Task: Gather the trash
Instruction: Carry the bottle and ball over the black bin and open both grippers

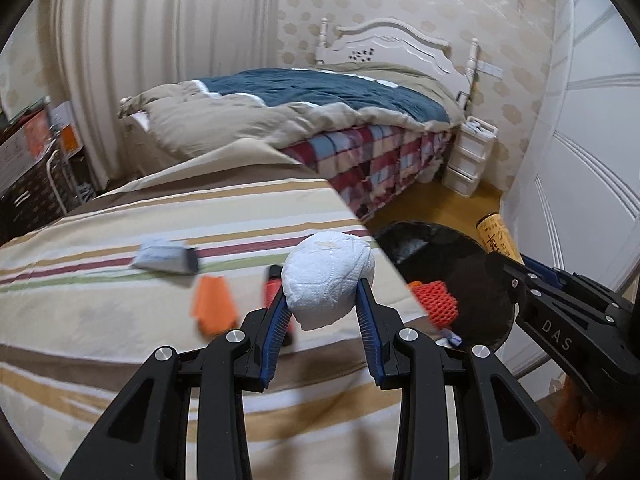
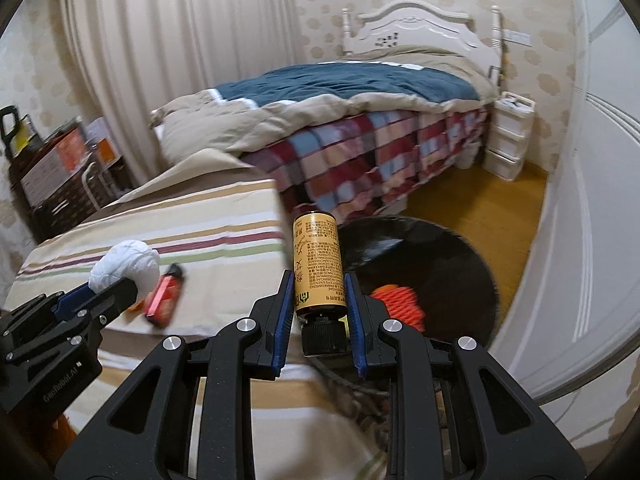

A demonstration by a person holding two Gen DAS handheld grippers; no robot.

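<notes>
Left gripper (image 1: 325, 300), jaws pinching a crumpled white tissue ball (image 1: 328, 278): light, soft, compressible, best held across its middle. Right gripper (image 2: 318, 302), jaws pinching an inverted yellow bottle (image 2: 318, 264) near its black cap (image 2: 322, 338): rigid, smooth, likely slippery, so grip the straight body. Beyond, on the striped bed (image 1: 120, 320), an orange scrap (image 1: 214, 308) and grey packet (image 1: 166, 256) lie near its right edge. Beside that edge, a black-lined bin (image 2: 440, 272) holds orange foam netting (image 2: 400, 304).

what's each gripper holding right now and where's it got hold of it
The left gripper pinches a white paper wad by its lower sides. The right gripper clamps a yellow bottle near its black cap.
</notes>
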